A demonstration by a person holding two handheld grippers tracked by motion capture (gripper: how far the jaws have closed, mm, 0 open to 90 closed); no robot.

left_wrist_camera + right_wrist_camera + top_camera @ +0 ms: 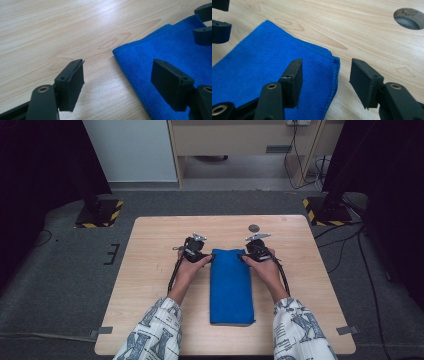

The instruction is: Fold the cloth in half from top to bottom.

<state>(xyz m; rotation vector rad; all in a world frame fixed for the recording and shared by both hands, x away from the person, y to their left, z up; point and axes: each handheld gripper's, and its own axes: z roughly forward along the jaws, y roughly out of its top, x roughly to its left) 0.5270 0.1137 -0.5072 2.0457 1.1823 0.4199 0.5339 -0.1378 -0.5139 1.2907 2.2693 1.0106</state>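
Wooden table [150,270] under a dark floor, folded blue cloth [230,285] lying lengthwise at its middle. Left gripper [206,255] sits at the cloth's far left corner, jaws apart and straddling the edge, nothing pinched yet (one pad over wood, one over cloth). Right gripper [244,255] mirrors it at the far right corner, jaws parted, empty. Best move, I'd say: lower both to the tabletop, catch every layer, close together evenly.

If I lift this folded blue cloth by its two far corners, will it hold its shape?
Probably not. The blue cloth looks like soft, napped microfibre, so it should droop and unfold. It lies flat in thin layers, likely light. Its stitched edge should give the pads grip.
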